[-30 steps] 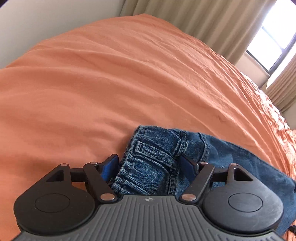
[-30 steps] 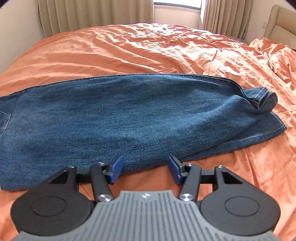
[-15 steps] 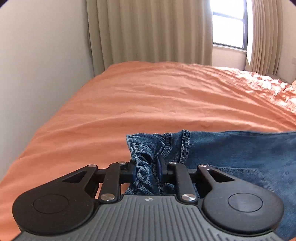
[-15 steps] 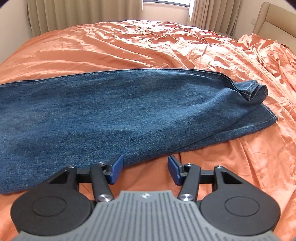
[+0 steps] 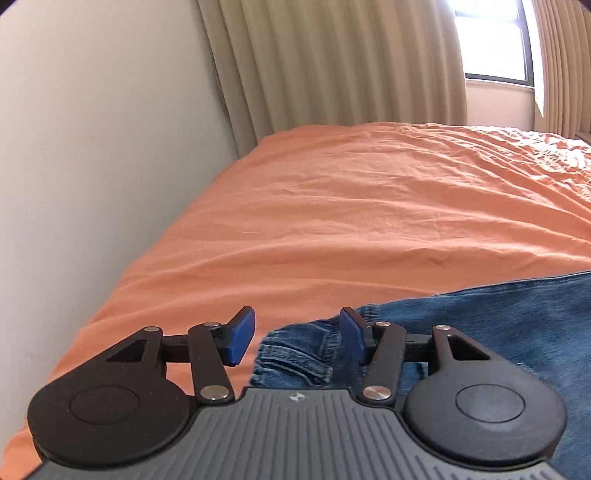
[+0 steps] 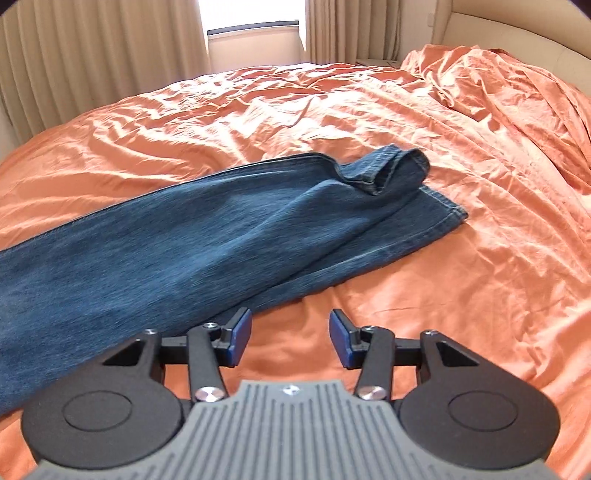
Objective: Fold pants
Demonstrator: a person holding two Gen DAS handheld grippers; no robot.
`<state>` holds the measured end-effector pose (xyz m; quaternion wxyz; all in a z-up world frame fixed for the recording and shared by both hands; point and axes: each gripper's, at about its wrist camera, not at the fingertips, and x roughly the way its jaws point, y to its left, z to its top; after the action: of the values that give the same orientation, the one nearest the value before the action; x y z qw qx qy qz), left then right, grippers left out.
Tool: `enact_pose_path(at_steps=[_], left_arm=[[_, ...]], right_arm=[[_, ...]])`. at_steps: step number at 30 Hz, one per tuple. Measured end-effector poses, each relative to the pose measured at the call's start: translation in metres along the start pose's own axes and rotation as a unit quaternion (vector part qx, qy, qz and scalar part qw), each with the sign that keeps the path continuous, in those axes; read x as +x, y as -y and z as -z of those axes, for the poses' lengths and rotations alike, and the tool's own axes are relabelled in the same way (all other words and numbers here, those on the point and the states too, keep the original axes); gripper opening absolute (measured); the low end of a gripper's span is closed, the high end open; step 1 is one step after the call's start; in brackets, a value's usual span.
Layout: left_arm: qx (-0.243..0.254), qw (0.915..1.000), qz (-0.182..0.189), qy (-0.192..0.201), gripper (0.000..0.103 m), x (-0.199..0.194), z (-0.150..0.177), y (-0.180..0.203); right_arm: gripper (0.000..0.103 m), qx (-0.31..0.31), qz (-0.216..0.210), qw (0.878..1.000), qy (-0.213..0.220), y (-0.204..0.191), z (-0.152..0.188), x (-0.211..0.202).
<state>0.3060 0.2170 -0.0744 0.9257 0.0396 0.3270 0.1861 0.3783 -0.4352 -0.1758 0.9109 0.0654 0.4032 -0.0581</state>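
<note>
Blue jeans (image 6: 207,236) lie lengthwise on the orange bed sheet (image 6: 480,280), legs stacked. The top leg's cuff (image 6: 391,166) is curled over at the far right end. The waistband end (image 5: 299,350) shows in the left wrist view, bunched between and just below my left gripper's open blue pads. My left gripper (image 5: 297,336) is open and holds nothing. My right gripper (image 6: 290,338) is open and empty, above the sheet just in front of the legs' near edge.
A pale wall (image 5: 92,166) runs along the bed's left side. Beige curtains (image 5: 332,62) and a bright window (image 6: 255,33) stand beyond the bed. Rumpled orange bedding (image 6: 509,92) is heaped at the far right, with a beige headboard (image 6: 517,33) behind it.
My left gripper shut on the waistband half a second ago and has now opened and let it go. My right gripper has moved right along the legs, toward the cuffs.
</note>
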Motion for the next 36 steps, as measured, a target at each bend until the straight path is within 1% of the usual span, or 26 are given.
enact_pose_path(at_steps=[2, 4, 5, 6, 8, 9, 10, 12, 13, 14, 15, 16, 17, 19, 21, 23, 25, 27, 29, 31, 33, 34, 36], left_arm=[[-0.025, 0.9992, 0.029, -0.006, 0.062, -0.009, -0.004, 0.012], [-0.054, 0.9963, 0.062, -0.026, 0.062, -0.012, -0.005, 0.028], [-0.061, 0.9943, 0.078, -0.038, 0.062, -0.012, -0.005, 0.035], [-0.065, 0.9918, 0.095, -0.055, 0.061, -0.008, -0.002, 0.046], [-0.052, 0.9900, 0.105, -0.079, 0.056, -0.001, 0.005, 0.068], [-0.041, 0.9898, 0.103, -0.089, 0.050, 0.004, 0.009, 0.079], [-0.035, 0.9893, 0.103, -0.098, 0.047, 0.008, 0.013, 0.088], [-0.029, 0.9872, 0.103, -0.118, 0.046, 0.019, 0.024, 0.103], [-0.024, 0.9862, 0.101, -0.129, 0.045, 0.024, 0.028, 0.109], [-0.015, 0.9851, 0.097, -0.141, 0.045, 0.027, 0.034, 0.116], [-0.007, 0.9851, 0.087, -0.148, 0.044, 0.031, 0.039, 0.122], [-0.001, 0.9857, 0.079, -0.149, 0.044, 0.034, 0.042, 0.127], [0.000, 0.9861, 0.072, -0.150, 0.044, 0.035, 0.044, 0.130], [-0.011, 0.9863, 0.065, -0.151, 0.044, 0.038, 0.045, 0.131], [-0.020, 0.9861, 0.062, -0.153, 0.044, 0.040, 0.045, 0.133], [-0.025, 0.9860, 0.061, -0.153, 0.044, 0.042, 0.047, 0.133], [-0.031, 0.9859, 0.061, -0.153, 0.044, 0.043, 0.049, 0.132], [-0.032, 0.9865, 0.058, -0.150, 0.044, 0.042, 0.050, 0.134], [-0.029, 0.9873, 0.053, -0.147, 0.044, 0.040, 0.052, 0.135], [-0.028, 0.9876, 0.050, -0.146, 0.044, 0.041, 0.051, 0.137], [-0.030, 0.9877, 0.048, -0.146, 0.044, 0.041, 0.051, 0.137], [-0.029, 0.9878, 0.047, -0.146, 0.044, 0.040, 0.051, 0.138], [-0.029, 0.9878, 0.047, -0.146, 0.044, 0.040, 0.051, 0.138]], right_arm=[[0.043, 0.021, 0.003, 1.000, 0.011, 0.024, -0.012, 0.012], [0.042, 0.057, -0.005, 0.998, 0.012, 0.049, -0.024, 0.028], [0.037, 0.069, -0.008, 0.997, 0.012, 0.060, -0.029, 0.037], [0.034, 0.082, -0.009, 0.997, 0.010, 0.071, -0.035, 0.047], [0.033, 0.101, -0.007, 0.995, 0.006, 0.088, -0.044, 0.065], [0.033, 0.108, -0.007, 0.994, 0.006, 0.096, -0.050, 0.074], [0.033, 0.110, -0.010, 0.994, 0.009, 0.101, -0.056, 0.082], [0.033, 0.106, -0.022, 0.994, 0.010, 0.107, -0.068, 0.097], [0.033, 0.093, -0.028, 0.995, 0.006, 0.105, -0.073, 0.104], [0.031, 0.067, -0.038, 0.997, 0.001, 0.099, -0.078, 0.112], [0.027, 0.044, -0.048, 0.998, -0.001, 0.095, -0.082, 0.117], [0.019, 0.017, -0.063, 0.998, -0.006, 0.088, -0.087, 0.124], [0.015, 0.001, -0.072, 0.997, -0.011, 0.084, -0.092, 0.131], [0.015, -0.011, -0.072, 0.997, -0.009, 0.081, -0.105, 0.145], [0.015, -0.003, -0.067, 0.998, 0.004, 0.085, -0.120, 0.158], [0.015, 0.013, -0.051, 0.998, 0.018, 0.095, -0.134, 0.164], [0.015, 0.034, -0.040, 0.998, 0.036, 0.109, -0.145, 0.163], [0.015, 0.058, -0.045, 0.996, 0.041, 0.126, -0.150, 0.156], [0.017, 0.073, -0.050, 0.995, 0.039, 0.138, -0.147, 0.149], [0.017, 0.075, -0.045, 0.995, 0.040, 0.148, -0.141, 0.141], [0.024, 0.088, -0.043, 0.994, 0.044, 0.158, -0.135, 0.136], [0.027, 0.096, -0.046, 0.994, 0.038, 0.164, -0.132, 0.137], [0.027, 0.122, -0.059, 0.991, 0.014, 0.172, -0.125, 0.142]])
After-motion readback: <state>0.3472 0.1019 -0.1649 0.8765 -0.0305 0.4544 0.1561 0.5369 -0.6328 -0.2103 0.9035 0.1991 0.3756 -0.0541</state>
